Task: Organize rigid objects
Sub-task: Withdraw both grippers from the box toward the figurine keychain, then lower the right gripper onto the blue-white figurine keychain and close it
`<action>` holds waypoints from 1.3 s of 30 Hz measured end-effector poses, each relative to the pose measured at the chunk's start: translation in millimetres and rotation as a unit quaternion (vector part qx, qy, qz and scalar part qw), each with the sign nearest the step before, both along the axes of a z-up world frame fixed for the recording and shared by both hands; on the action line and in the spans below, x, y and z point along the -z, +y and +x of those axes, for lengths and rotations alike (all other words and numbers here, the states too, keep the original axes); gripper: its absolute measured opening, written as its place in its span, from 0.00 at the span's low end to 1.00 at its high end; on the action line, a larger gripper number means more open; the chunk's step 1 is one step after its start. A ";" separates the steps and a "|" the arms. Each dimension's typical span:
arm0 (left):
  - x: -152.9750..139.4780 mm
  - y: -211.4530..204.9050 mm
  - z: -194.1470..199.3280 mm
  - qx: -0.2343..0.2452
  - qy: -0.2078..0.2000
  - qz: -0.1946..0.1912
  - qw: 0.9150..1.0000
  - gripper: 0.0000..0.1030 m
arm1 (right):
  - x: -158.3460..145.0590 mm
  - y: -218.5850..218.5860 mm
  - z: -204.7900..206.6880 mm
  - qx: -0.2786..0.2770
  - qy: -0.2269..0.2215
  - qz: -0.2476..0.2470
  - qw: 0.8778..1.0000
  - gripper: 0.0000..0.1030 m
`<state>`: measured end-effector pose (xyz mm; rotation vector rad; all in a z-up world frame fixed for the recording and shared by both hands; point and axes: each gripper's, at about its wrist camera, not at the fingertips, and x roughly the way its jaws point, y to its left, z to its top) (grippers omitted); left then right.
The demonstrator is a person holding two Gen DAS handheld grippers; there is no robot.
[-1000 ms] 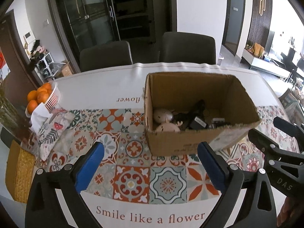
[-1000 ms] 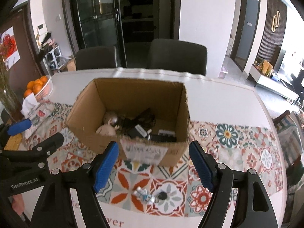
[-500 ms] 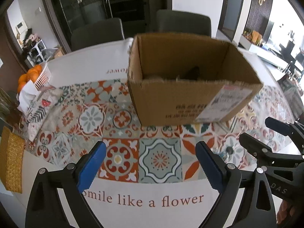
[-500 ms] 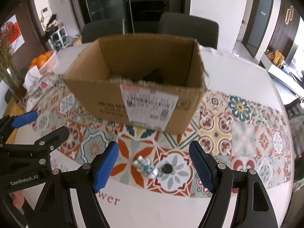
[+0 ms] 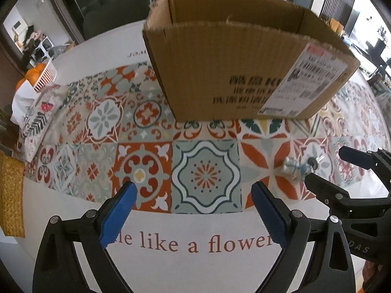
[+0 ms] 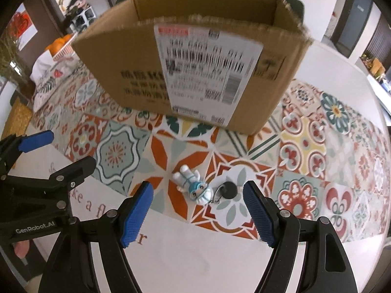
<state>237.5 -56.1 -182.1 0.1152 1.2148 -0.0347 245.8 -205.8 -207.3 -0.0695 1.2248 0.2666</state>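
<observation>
Figurine (image 6: 193, 185), lying just in front of the cardboard box (image 6: 195, 73) between the right gripper (image 6: 196, 194)'s spread, empty jaws, wants a centred pinch clear of its black clip (image 6: 228, 188).

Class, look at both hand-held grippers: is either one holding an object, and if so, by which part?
Nothing is held. The left hand-held gripper is open over bare tablecloth; the right hand-held gripper is open around the small figurine, not touching it.

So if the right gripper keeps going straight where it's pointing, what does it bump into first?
Probably the little figurine lying on the tablecloth, framed between the right gripper's open jaws; depth is hard to judge.
</observation>
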 end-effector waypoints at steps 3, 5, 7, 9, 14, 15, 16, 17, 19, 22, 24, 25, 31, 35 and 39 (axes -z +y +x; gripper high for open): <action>9.4 0.7 0.6 -0.001 0.012 0.004 1.000 0.93 | 9.1 2.6 1.0 -0.010 0.010 -0.001 1.000 0.73; 15.8 1.7 1.6 -0.002 0.020 0.006 1.000 0.93 | 15.0 4.7 2.4 -0.018 0.015 -0.003 1.000 0.73; 21.3 3.0 3.3 -0.004 0.027 0.007 1.000 0.93 | 20.4 6.2 4.3 -0.024 0.021 -0.003 0.999 0.71; 26.3 3.9 4.6 -0.007 0.035 0.006 0.999 0.93 | 25.3 7.5 6.5 -0.030 0.026 -0.002 0.999 0.69; 36.1 5.7 7.9 -0.014 0.047 0.011 0.999 0.93 | 39.1 12.0 11.8 -0.042 0.039 -0.008 0.998 0.64; 37.5 6.3 8.4 -0.015 0.049 0.012 0.999 0.93 | 41.8 12.4 12.6 -0.042 0.041 -0.007 0.998 0.63; 38.6 6.6 8.7 -0.015 0.050 0.012 0.999 0.93 | 44.1 13.5 13.1 -0.042 0.043 -0.007 0.998 0.62; 39.7 7.0 8.9 -0.016 0.052 0.013 0.998 0.93 | 46.1 13.9 13.6 -0.042 0.045 -0.007 0.998 0.61; 41.5 8.7 9.8 -0.017 0.052 0.014 0.998 0.93 | 49.2 15.4 14.3 -0.042 0.045 -0.006 0.998 0.59; 43.3 10.6 11.2 -0.018 0.054 0.015 0.998 0.93 | 49.6 17.0 14.6 -0.039 0.039 -0.013 0.998 0.52; 43.9 11.8 11.9 -0.018 0.054 0.016 0.998 0.93 | 48.9 16.4 13.9 -0.035 0.033 -0.020 0.999 0.40; 44.3 11.5 12.0 -0.017 0.054 0.016 0.998 0.93 | 49.3 17.2 14.2 -0.034 0.033 -0.019 0.999 0.40; 40.7 6.5 9.8 -0.010 0.048 0.016 0.999 0.93 | 46.7 10.1 8.6 -0.016 0.023 -0.007 1.000 0.39; 32.5 2.7 7.0 -0.004 0.037 0.015 0.999 0.93 | 37.5 3.0 2.2 -0.002 0.014 0.000 1.000 0.39; 18.9 -0.5 4.8 0.002 0.022 0.008 1.000 0.93 | 22.3 -4.3 -2.7 0.011 -0.002 0.006 1.000 0.39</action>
